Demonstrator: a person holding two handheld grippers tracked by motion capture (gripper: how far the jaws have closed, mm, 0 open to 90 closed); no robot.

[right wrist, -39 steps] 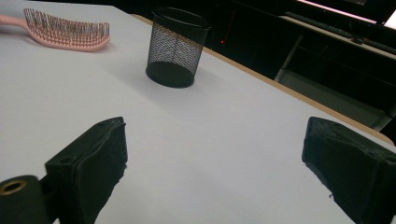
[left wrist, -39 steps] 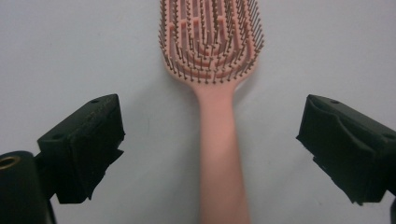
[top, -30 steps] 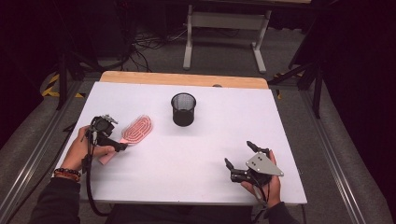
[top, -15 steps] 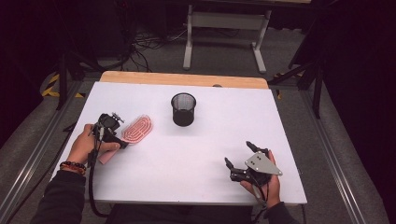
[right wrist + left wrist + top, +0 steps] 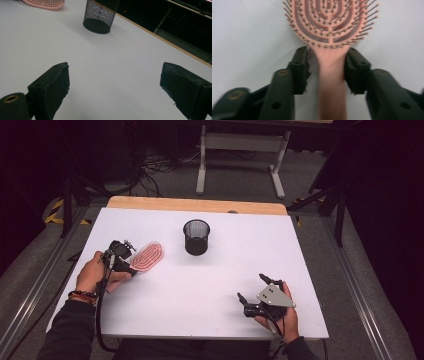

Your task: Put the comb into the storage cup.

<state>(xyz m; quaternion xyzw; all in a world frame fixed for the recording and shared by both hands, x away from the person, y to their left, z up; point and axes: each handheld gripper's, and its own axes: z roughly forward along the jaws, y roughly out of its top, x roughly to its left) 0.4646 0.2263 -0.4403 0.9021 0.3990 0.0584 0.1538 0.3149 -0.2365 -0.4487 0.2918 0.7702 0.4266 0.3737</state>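
A white table (image 5: 200,290) carries a black mesh cup (image 5: 196,236) near its far edge's middle. Toward the left edge lies a pink hairbrush (image 5: 146,257), bristles up. The left gripper (image 5: 327,68) has just been closing and clamps its handle. The right gripper (image 5: 259,295), near the right front corner, stands wide apart, holding nothing.

Hairbrush (image 5: 329,30) head cut off above.

A pink plastic hairbrush (image 5: 332,30) with looping ribs; a black wire-mesh cup (image 5: 196,236); a plain white worktop (image 5: 210,285) edged in pale wood.
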